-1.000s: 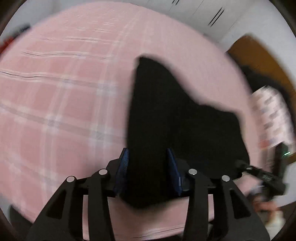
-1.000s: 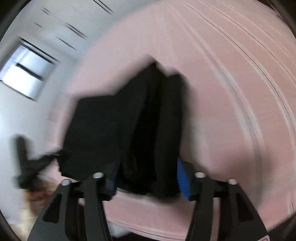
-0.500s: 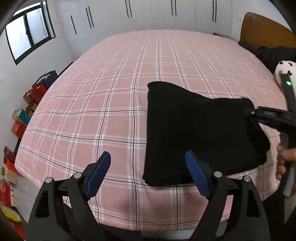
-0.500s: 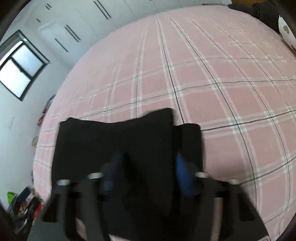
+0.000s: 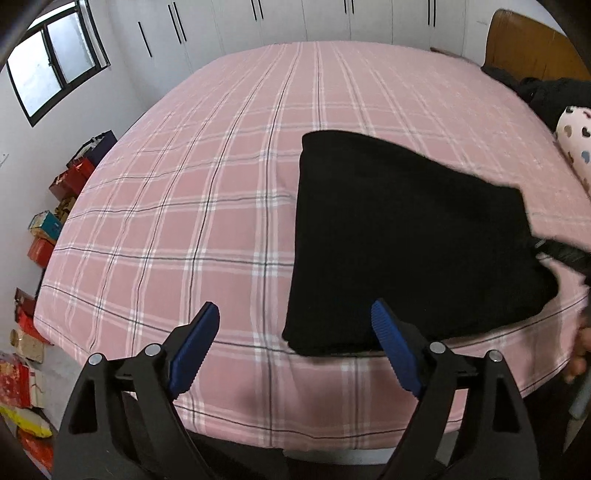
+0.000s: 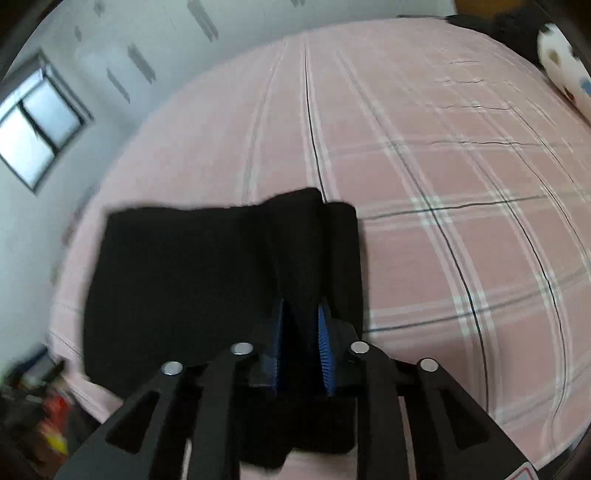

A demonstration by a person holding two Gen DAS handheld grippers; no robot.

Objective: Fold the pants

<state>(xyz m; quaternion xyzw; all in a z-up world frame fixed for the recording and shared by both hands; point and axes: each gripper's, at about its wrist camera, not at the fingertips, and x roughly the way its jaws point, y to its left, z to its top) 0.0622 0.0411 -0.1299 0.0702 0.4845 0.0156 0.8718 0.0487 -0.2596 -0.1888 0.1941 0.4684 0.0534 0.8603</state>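
Observation:
The black pants (image 5: 406,236) lie folded into a rough rectangle near the front right edge of the pink plaid bed (image 5: 184,206). My left gripper (image 5: 293,308) hovers over the pants' near left corner. Its jaws are wide and still opening, with nothing gripped. In the right wrist view, a raised fold of the pants (image 6: 184,280) runs up between the blue pads of my right gripper (image 6: 301,306). These jaws are opening, but the cloth fills the gap and touches both pads. The right gripper (image 5: 565,254) also shows blurred at the pants' right edge.
Coloured boxes (image 5: 40,243) are stacked on the floor left of the bed, under a window (image 5: 55,74). White wardrobe doors (image 5: 332,18) stand behind the bed. A wooden headboard (image 5: 528,40), dark clothing (image 5: 554,96) and a heart-patterned pillow (image 5: 576,147) are at the far right.
My left gripper let go of the pants, opened wide and drew back. The pants settled folded on the bed. My right gripper narrowed onto a fold of cloth and rose a little.

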